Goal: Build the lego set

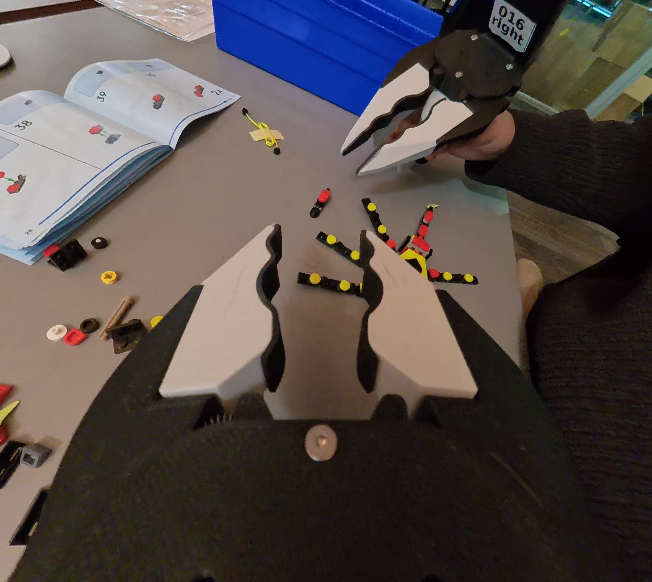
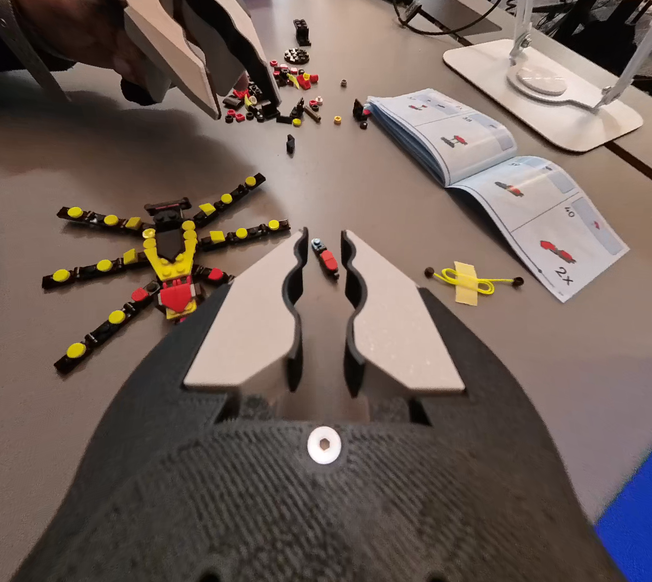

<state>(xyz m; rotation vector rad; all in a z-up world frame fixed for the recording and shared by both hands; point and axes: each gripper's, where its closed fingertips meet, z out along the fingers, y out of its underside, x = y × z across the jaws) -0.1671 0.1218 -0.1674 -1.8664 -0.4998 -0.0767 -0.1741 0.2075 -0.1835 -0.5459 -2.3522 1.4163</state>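
Observation:
A black, yellow and red lego spider (image 2: 169, 254) lies flat on the grey table; it also shows in the left wrist view (image 1: 416, 247). A small red-and-black piece (image 2: 326, 258) lies on the table between my right gripper's open fingertips, touching neither. My right gripper (image 2: 323, 232) is open and empty; in the left wrist view (image 1: 349, 163) it hovers above that piece (image 1: 320, 202). My left gripper (image 1: 321, 233) is open and empty, held above the table beside the spider's legs. It also shows in the right wrist view (image 2: 245, 108).
An open instruction booklet (image 1: 88, 141) lies left of the spider. A yellow string with tape (image 1: 264, 134) lies near it. Loose small pieces (image 2: 282, 88) are scattered beyond the left gripper. A blue bin (image 1: 300, 18) stands at the back. A white stand base (image 2: 529, 88) sits far right. One gripper's finger ends stand about 10 cm off the other's. The white stand base (image 2: 529, 88) is about 35 cm from both grippers' fingertips.

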